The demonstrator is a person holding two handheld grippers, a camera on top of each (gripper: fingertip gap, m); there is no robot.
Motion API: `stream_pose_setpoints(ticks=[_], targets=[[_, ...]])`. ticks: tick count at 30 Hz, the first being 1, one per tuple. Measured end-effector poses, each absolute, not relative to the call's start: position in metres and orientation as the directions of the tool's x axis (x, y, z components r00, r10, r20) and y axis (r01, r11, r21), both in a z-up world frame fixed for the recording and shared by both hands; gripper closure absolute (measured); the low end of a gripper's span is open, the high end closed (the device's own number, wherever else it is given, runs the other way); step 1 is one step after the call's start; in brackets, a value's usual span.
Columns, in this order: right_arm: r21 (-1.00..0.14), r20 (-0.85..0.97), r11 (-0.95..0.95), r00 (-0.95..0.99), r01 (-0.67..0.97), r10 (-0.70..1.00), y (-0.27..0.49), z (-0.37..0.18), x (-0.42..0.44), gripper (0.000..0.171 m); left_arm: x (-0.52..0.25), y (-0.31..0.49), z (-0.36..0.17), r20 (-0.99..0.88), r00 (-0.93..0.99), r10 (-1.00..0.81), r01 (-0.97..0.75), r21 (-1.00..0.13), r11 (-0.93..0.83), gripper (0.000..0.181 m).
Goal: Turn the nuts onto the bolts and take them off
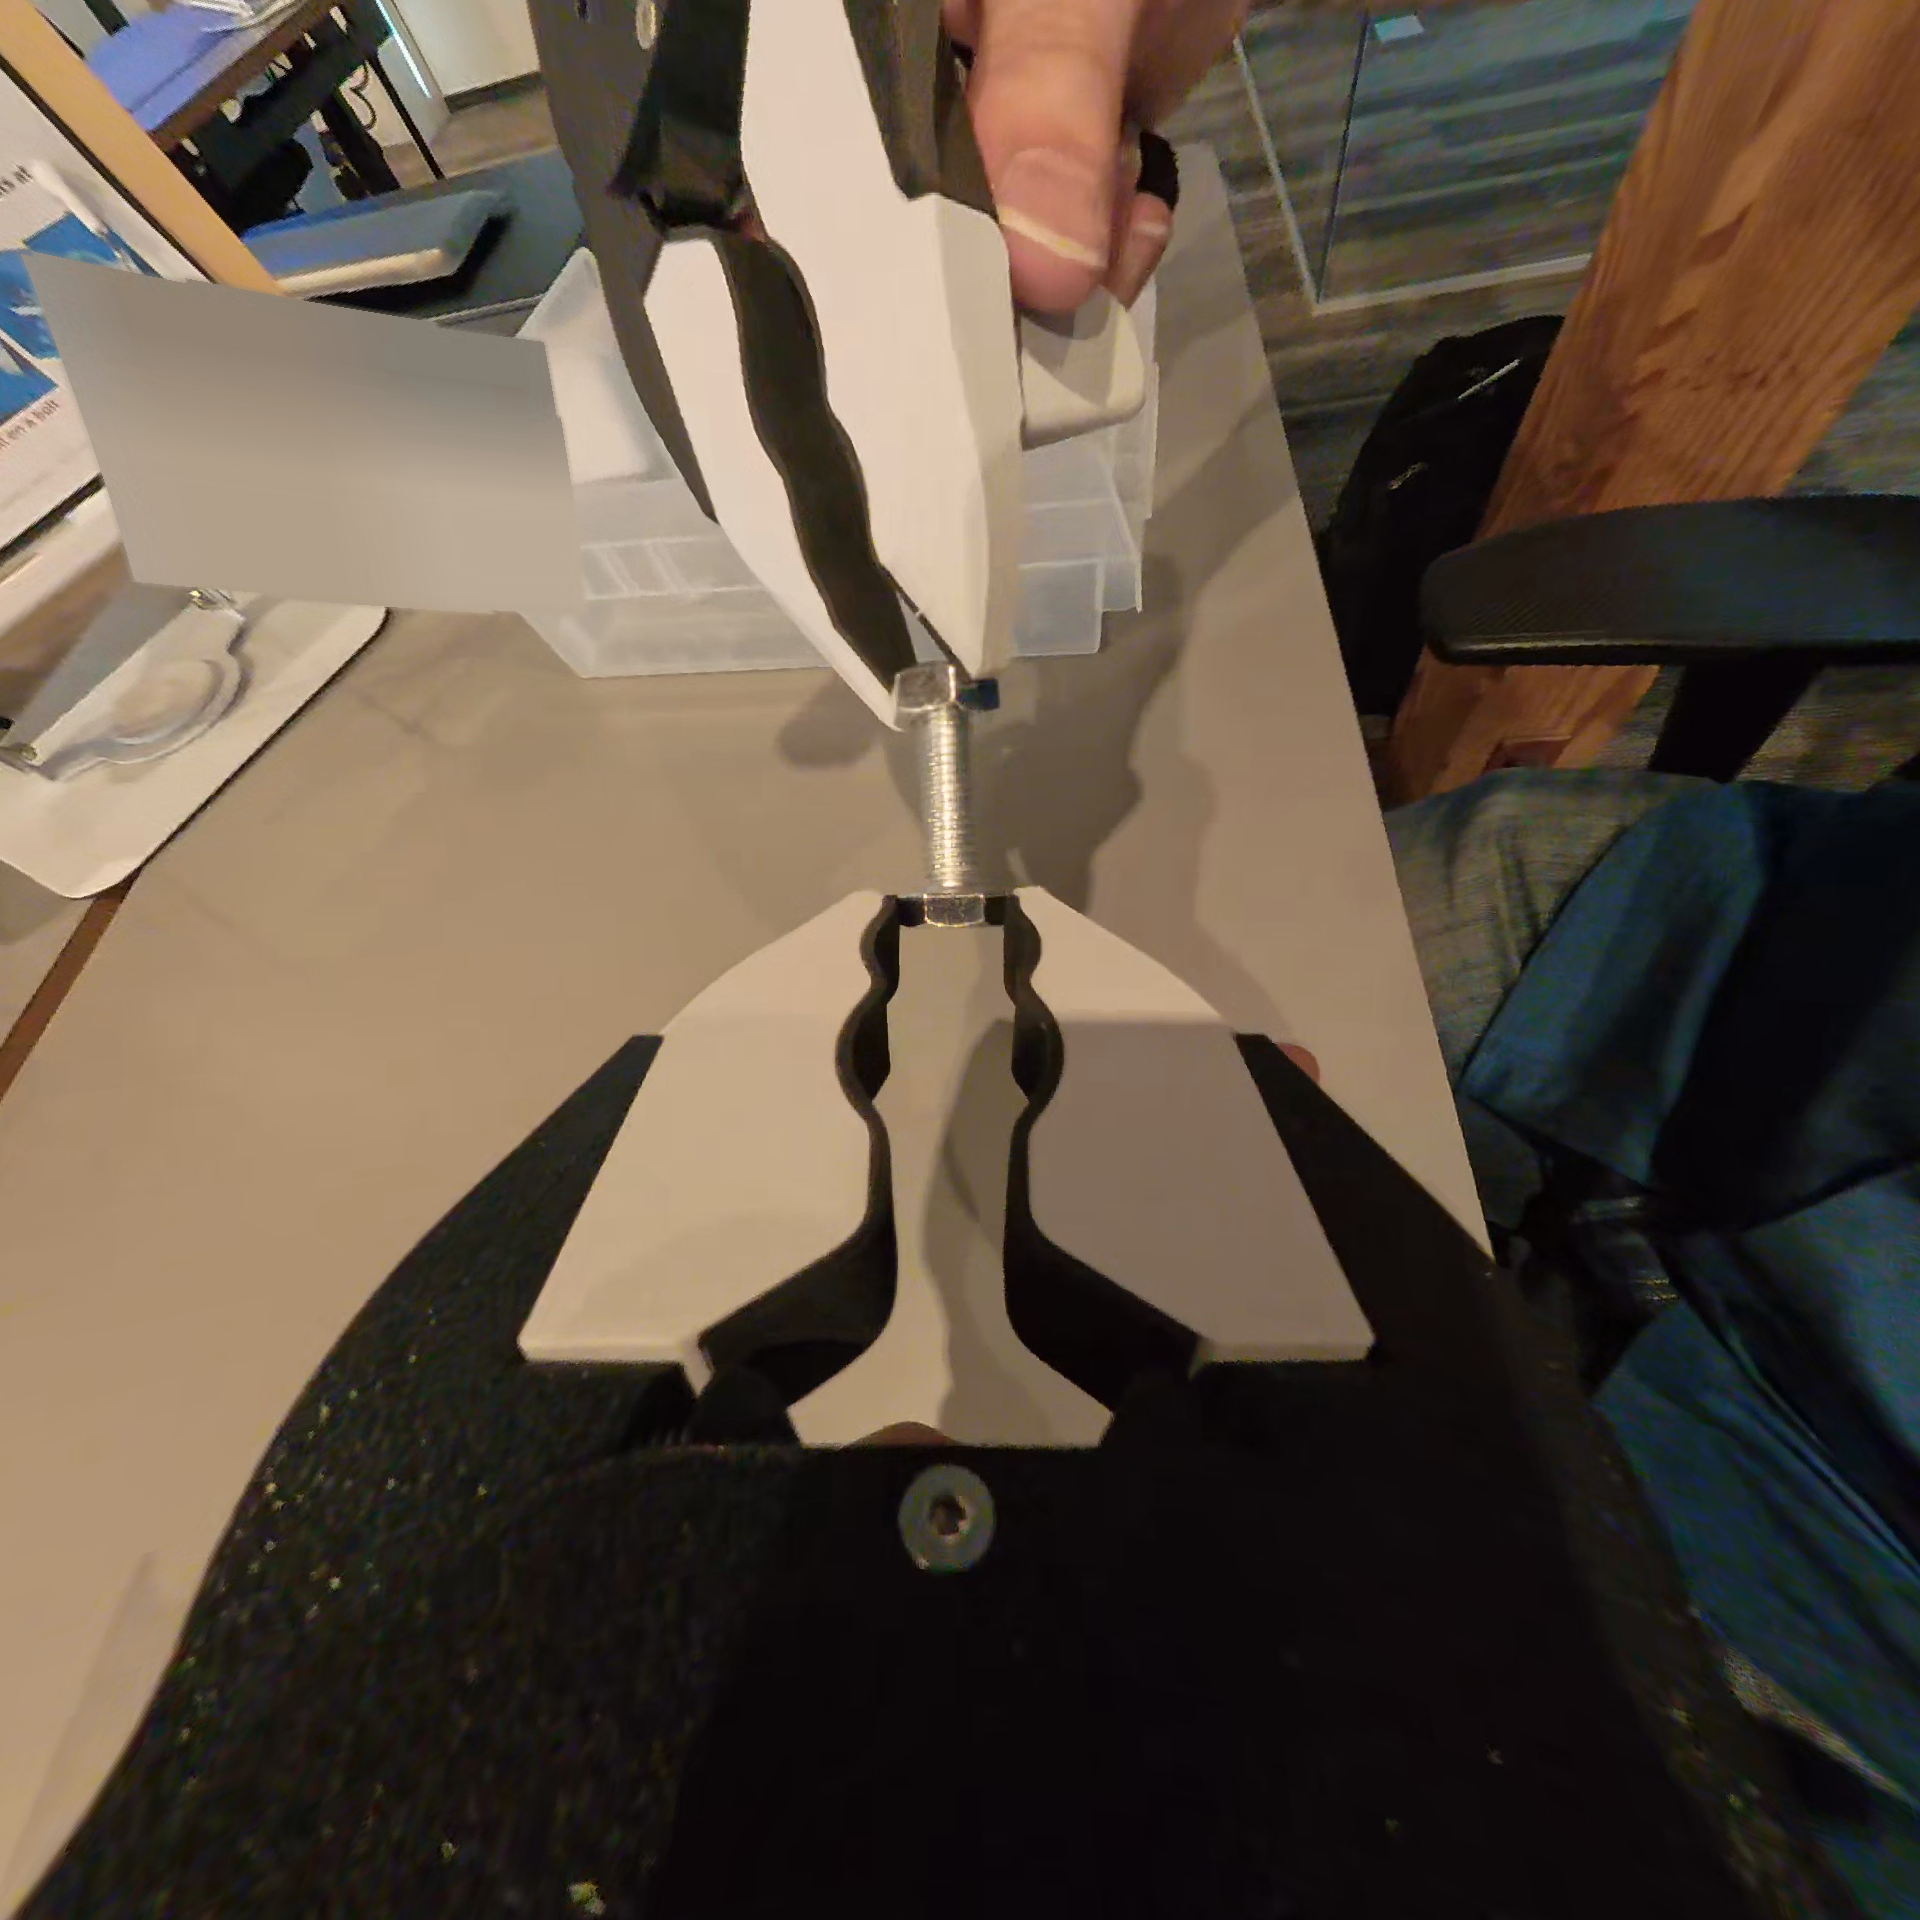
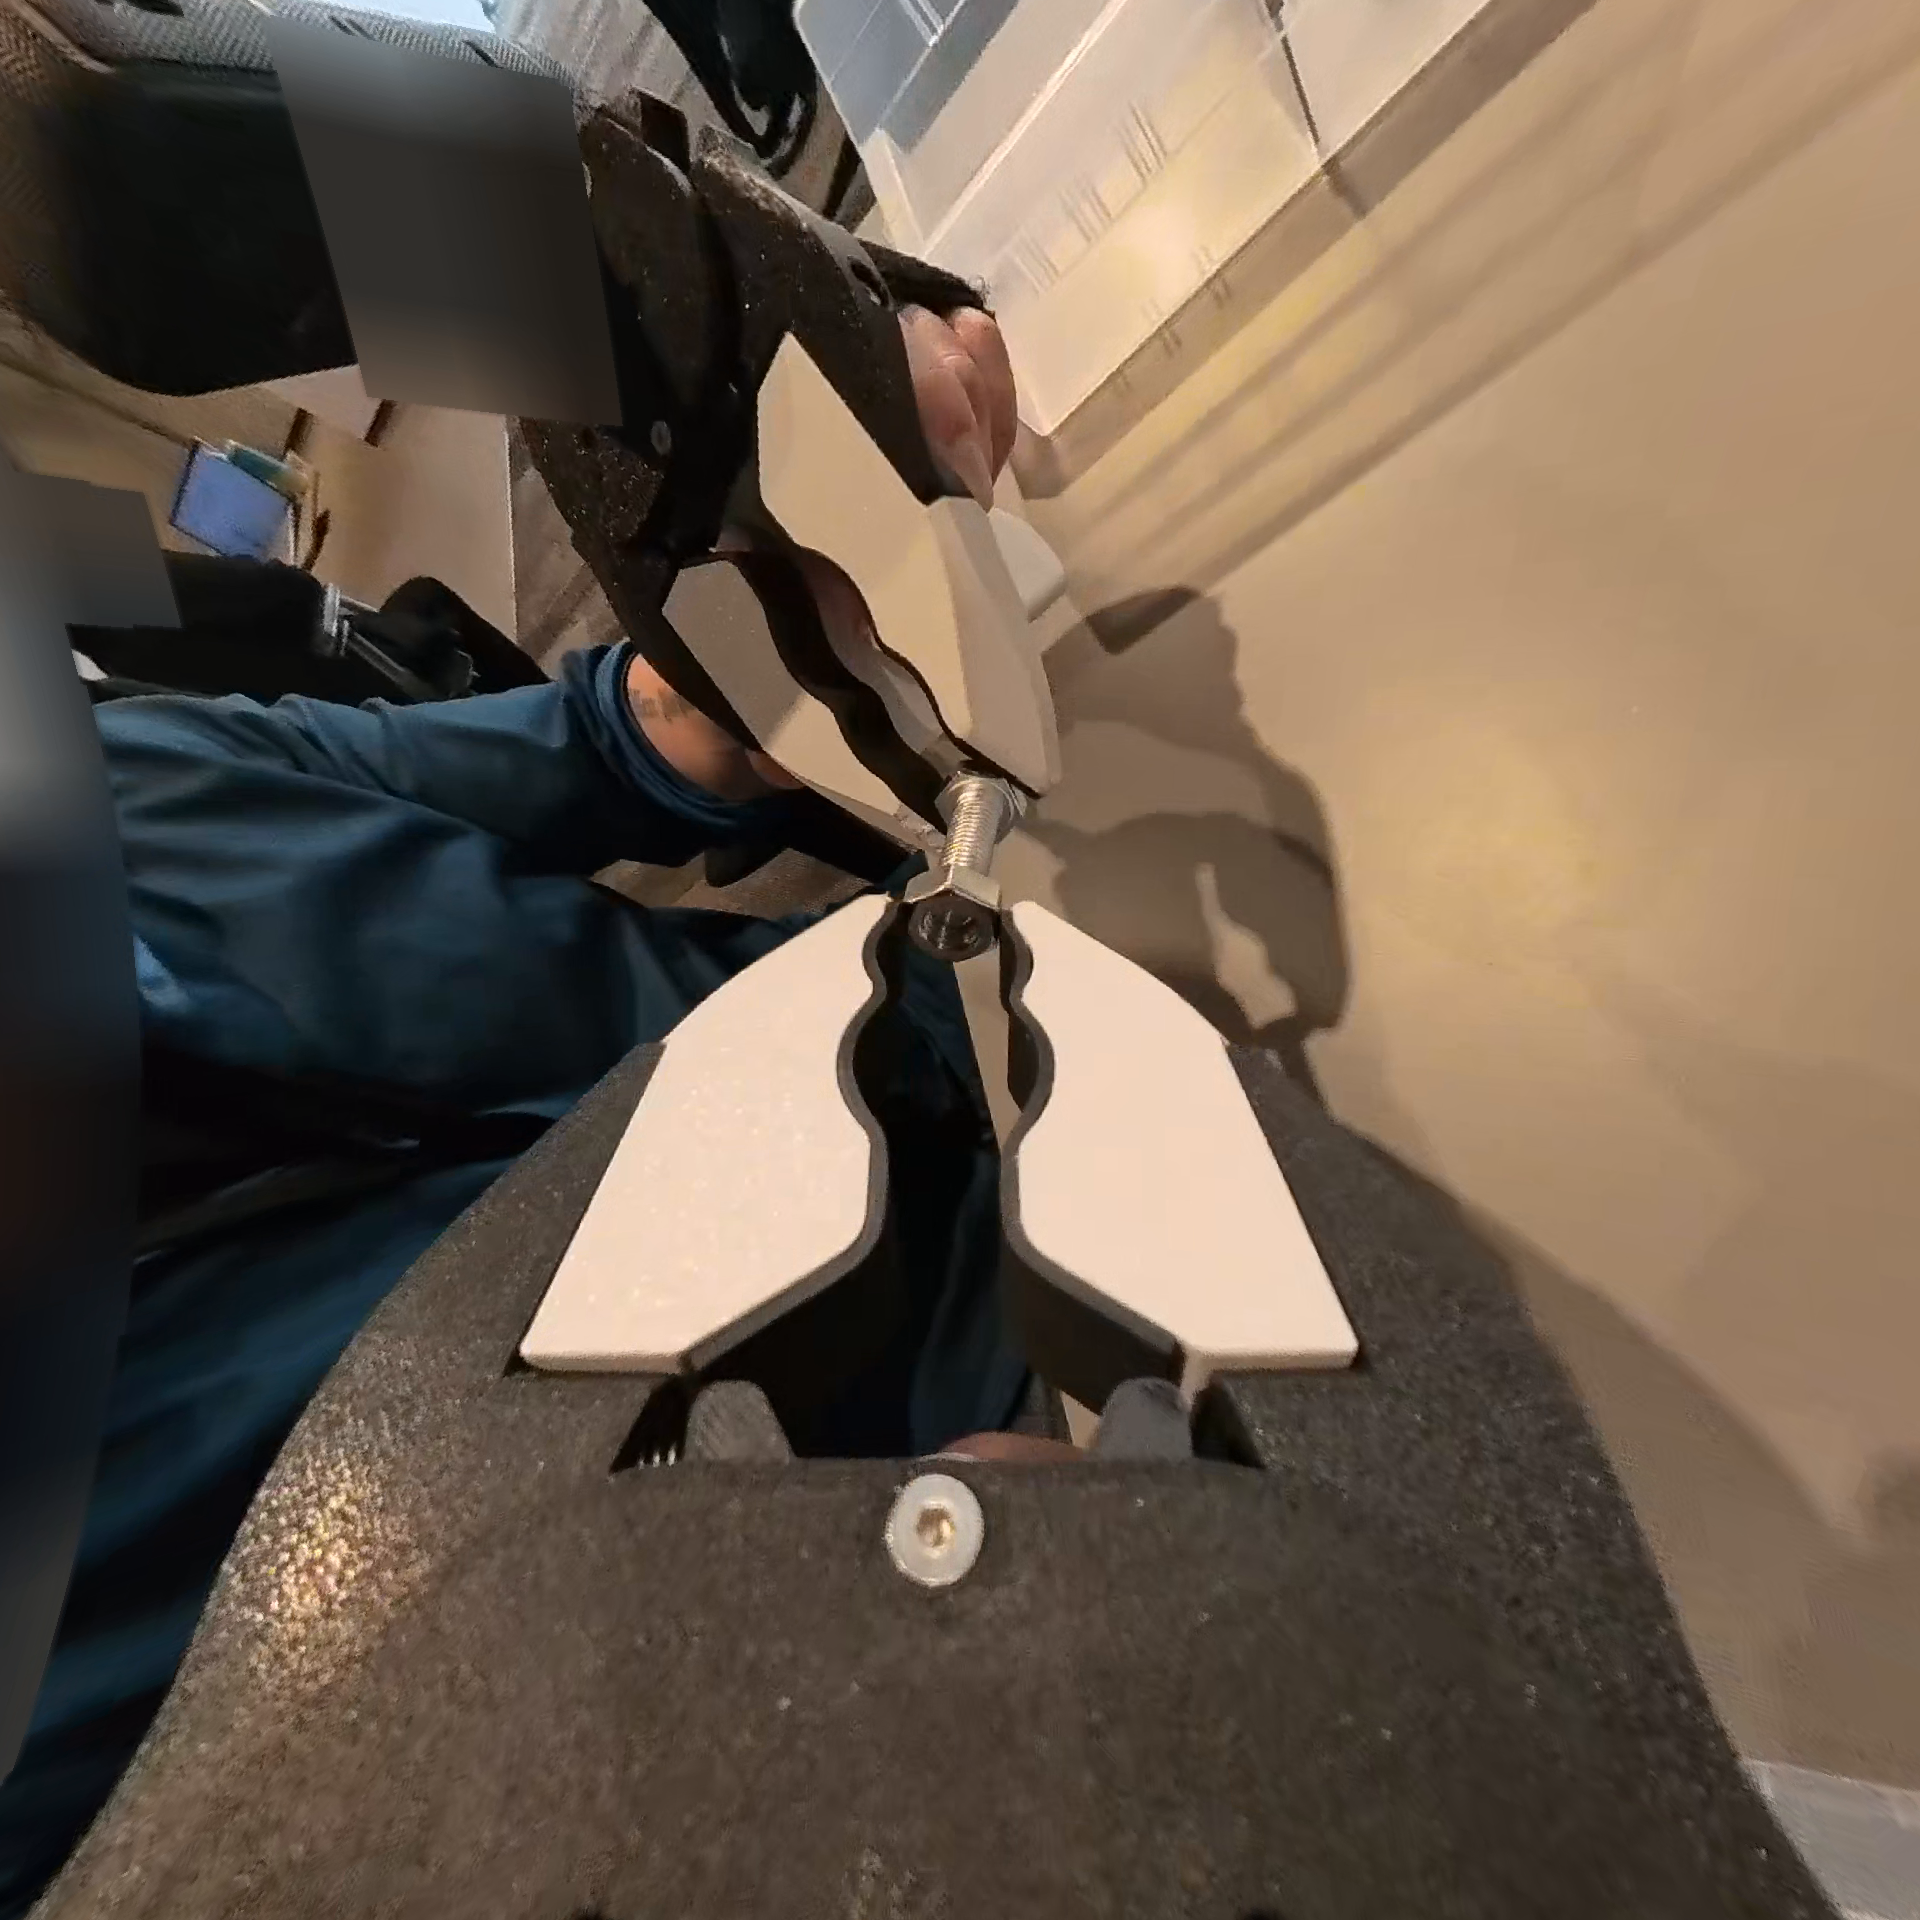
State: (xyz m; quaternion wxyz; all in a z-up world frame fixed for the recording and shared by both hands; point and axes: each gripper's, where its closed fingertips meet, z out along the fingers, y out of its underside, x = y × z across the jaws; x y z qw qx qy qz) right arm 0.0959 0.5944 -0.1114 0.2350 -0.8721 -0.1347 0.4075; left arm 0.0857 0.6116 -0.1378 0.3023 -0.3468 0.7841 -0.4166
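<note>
Left wrist view: the left gripper (image 1: 951,914), black-bodied with two white fingers (image 1: 769,1039), reaches forward from the bottom of the picture. Its fingers are drawn narrow and pinch the nearer hexagonal end of a silver threaded metal bolt (image 1: 943,805) right at their tips. The bolt's shaft runs straight on from those tips. Its farther hexagonal end is pinched at the tips of the right gripper (image 1: 935,675), a matching black and white tool that comes down from the top of the picture. A person's hand (image 1: 1049,156) holds that tool, the thumb lying along its side. The bolt is held in the air between the two pairs of fingers, above a smooth grey-beige worktop (image 1: 416,935).

I cannot tell which hexagonal end is the nut and which is the bolt head.

Beyond the right fingers, a clear plastic compartment box (image 1: 1081,561) stands on the worktop. To the right of the left fingers, past the worktop's edge, are a black chair armrest (image 1: 1662,582) and a pale wooden post (image 1: 1714,312).

Right wrist view: the same grip seen from the other end. The right fingers are closed narrowly on the hexagonal end nearest the camera, and the left fingers hold the far end. A dark blue sleeve (image 2: 364,831) lies to the left of the fingers.
</note>
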Motion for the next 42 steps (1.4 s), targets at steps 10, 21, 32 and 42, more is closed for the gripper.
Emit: stream_pose_setpoints(ticks=[10,21,32,42], targets=[[-0.618,-0.598,-0.783,0.603,0.072,0.528,0.599,-0.097,0.092,0.144,0.085,0.607,-0.134,-0.127,-0.607,-0.785,-0.265,-0.898,0.351,0.163],[-0.698,0.349,-0.157,0.524,0.698,0.777,0.601,-0.089,0.098,0.138,0.08,0.611,-0.123,0.016,-0.663,-0.749,-0.227,-0.957,0.179,0.163],[-0.644,0.383,-0.106,0.439,0.758,0.813,0.598,-0.099,0.088,0.136,0.078,0.602,-0.124,0.043,-0.699,-0.714,-0.236,-0.956,0.173,0.163],[-0.637,0.368,-0.103,0.419,0.764,0.83,0.596,-0.102,0.083,0.153,0.077,0.599,-0.126,0.041,-0.706,-0.707,-0.239,-0.954,0.183,0.163]])
